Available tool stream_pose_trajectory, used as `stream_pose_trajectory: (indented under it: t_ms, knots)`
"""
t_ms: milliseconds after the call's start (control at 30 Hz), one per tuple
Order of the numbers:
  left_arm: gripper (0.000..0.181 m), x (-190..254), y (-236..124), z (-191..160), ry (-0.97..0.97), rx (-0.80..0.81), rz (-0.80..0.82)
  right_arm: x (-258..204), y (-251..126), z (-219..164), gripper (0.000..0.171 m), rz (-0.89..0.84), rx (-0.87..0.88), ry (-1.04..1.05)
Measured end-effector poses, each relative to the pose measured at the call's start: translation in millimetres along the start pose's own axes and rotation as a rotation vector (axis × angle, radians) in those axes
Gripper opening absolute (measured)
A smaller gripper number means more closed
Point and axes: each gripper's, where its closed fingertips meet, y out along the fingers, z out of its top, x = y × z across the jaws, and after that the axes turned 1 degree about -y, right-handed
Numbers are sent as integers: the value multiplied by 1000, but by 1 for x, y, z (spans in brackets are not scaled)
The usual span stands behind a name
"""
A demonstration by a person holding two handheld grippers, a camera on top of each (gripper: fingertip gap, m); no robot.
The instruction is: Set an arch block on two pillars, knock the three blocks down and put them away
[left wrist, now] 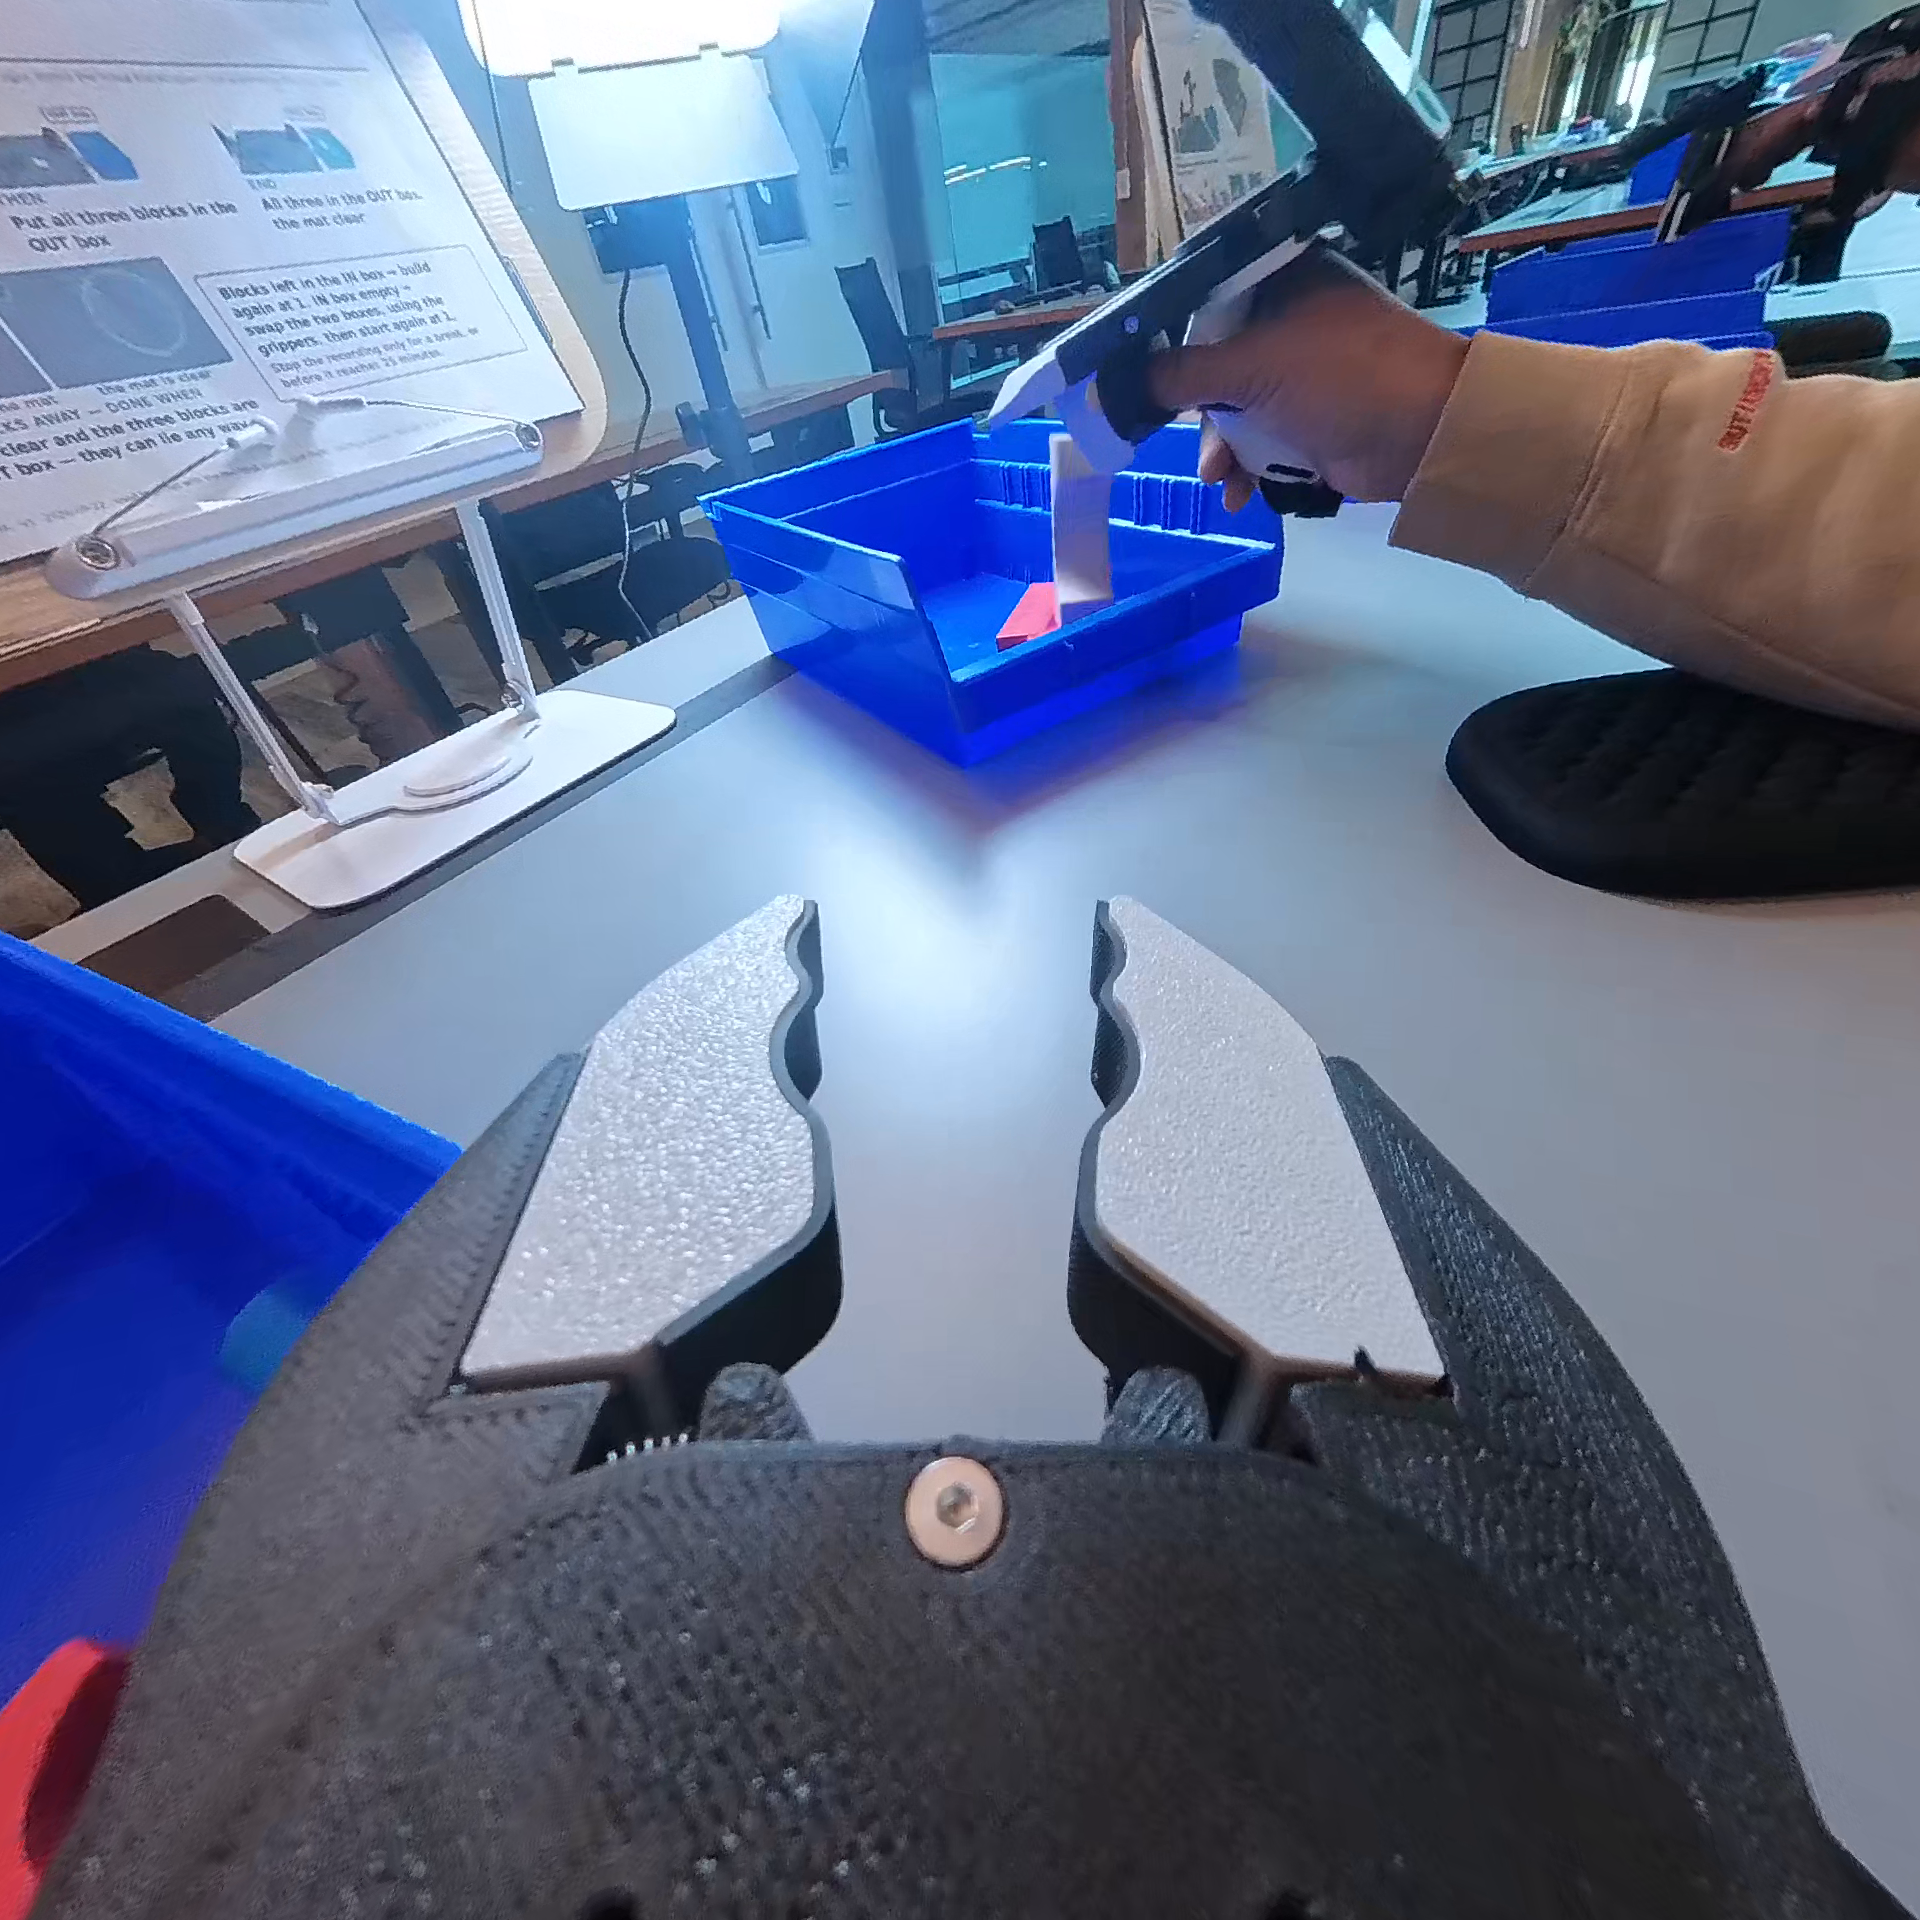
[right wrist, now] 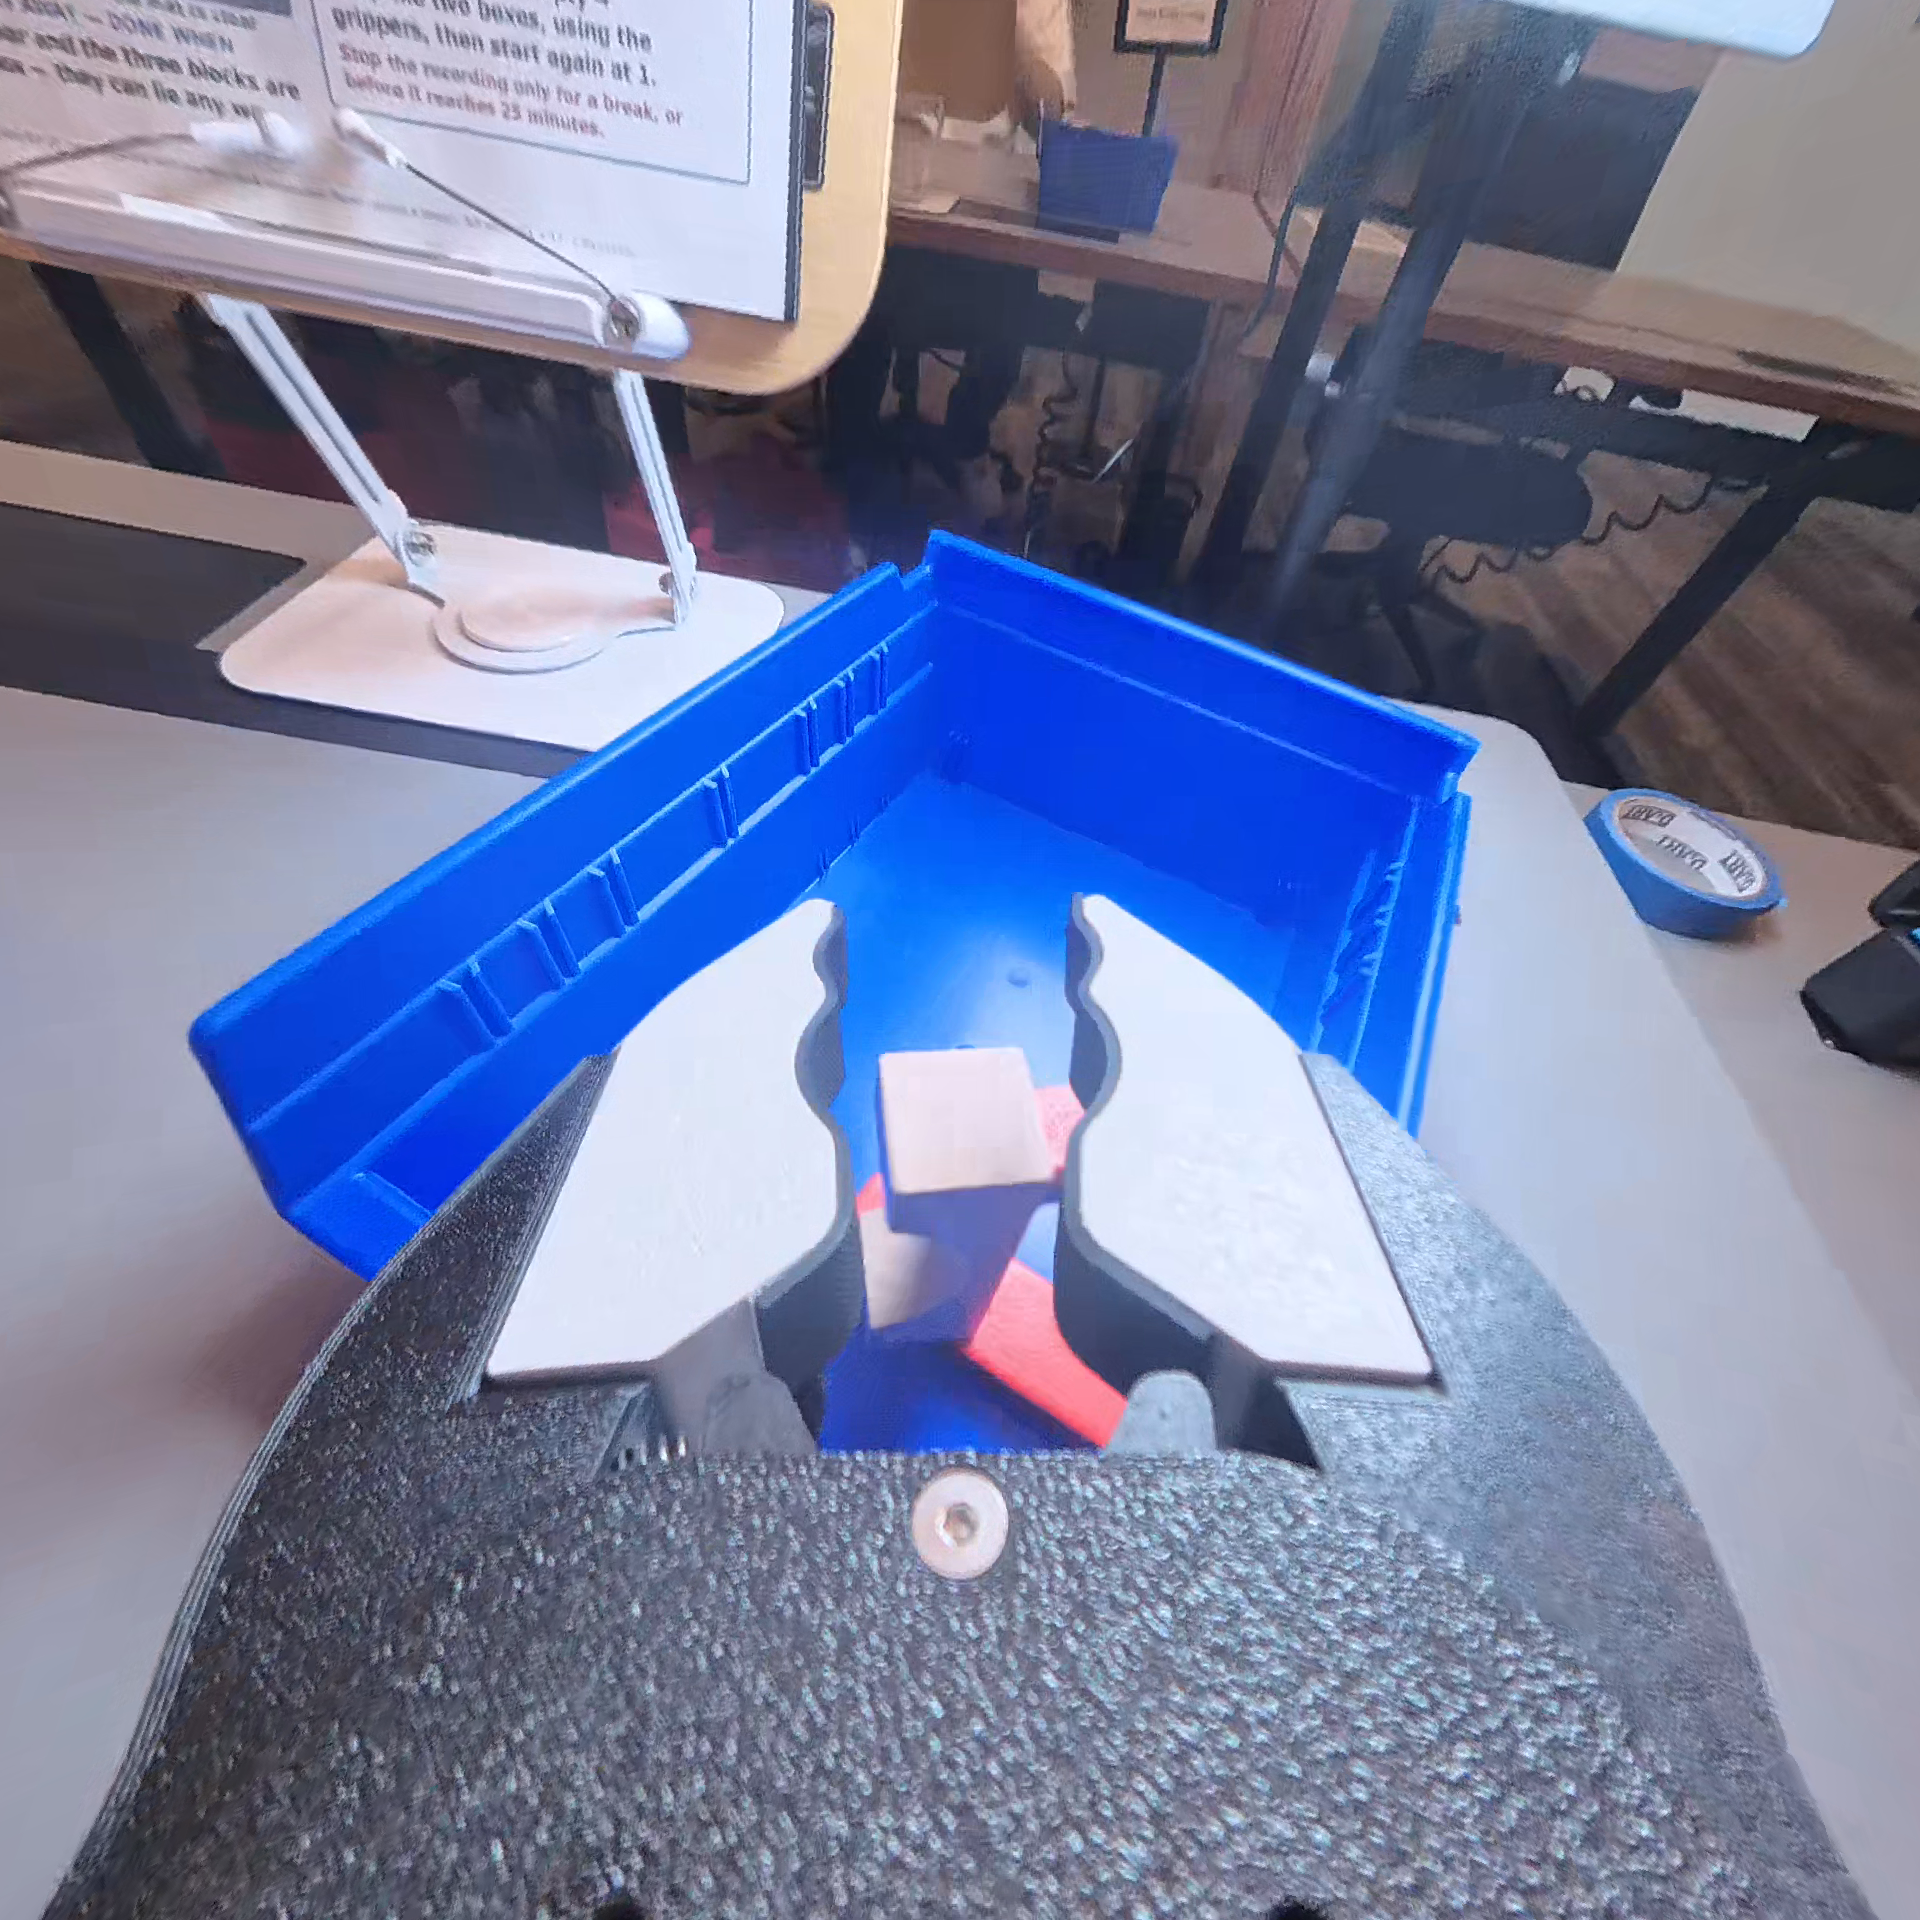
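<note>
The right tongs [right wrist: 956,1049] hang over the blue bin [right wrist: 1195,686], fingers spread wide with nothing between them. Below the gap a pale pillar block [right wrist: 961,1132] sits tilted, its square end face turned up toward the camera, clear of both fingers. Under it lies a red block [right wrist: 1039,1351], and a second pale block [right wrist: 899,1278] shows beside that, down on the bin floor.

From the left wrist view, the same pale pillar block [left wrist: 1081,530] appears near upright inside the bin [left wrist: 831,561], just below the right tongs [left wrist: 1049,416], its lower end by the red block [left wrist: 1029,618]. Whether it is falling or leaning on something, I cannot tell. A hand [left wrist: 1309,405] in a pale orange sleeve [left wrist: 1662,499] grips the right tool.

The left tongs [left wrist: 956,925] are low over the bare grey table [left wrist: 1299,987], fingers wide apart, holding nothing. A second blue bin [left wrist: 156,1195] is at their left, with something red [left wrist: 52,1745] blurred at the lower-left edge. A black padded mat [left wrist: 1683,779] lies on the right, under the sleeve.

A white document stand [right wrist: 499,623] with a printed sheet rises behind the bin, and a roll of blue tape [right wrist: 1683,862] rests on the table to its right.
</note>
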Motion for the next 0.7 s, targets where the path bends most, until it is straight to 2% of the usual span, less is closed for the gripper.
stream_pose_trajectory:
  t_ms: [233, 333, 400, 533, 633, 700]
  knots:
    - [50, 1, -1, 0, -3, 2, -8, -15, -18, 28, 46, 40, 152, -28]
    - [50, 1, -1, 1, -2, 5, -10, -30, -28, 35, 37, 91, 198, -70]
    - [49, 1, -1, 1, 3, 5, -9, -40, -31, 28, 31, 139, 143, -103]
    - [48, 1, -1, 0, 8, 2, -11, -54, -22, -20, 27, 236, -111, -150]
    - [48, 2, 0, -1, 6, -1, -15, -52, -10, -58, 26, 246, -291, -161]
    - [48, 2, 0, -1, 7, 0, -16, -37, 4, -71, 35, 170, -340, -175]
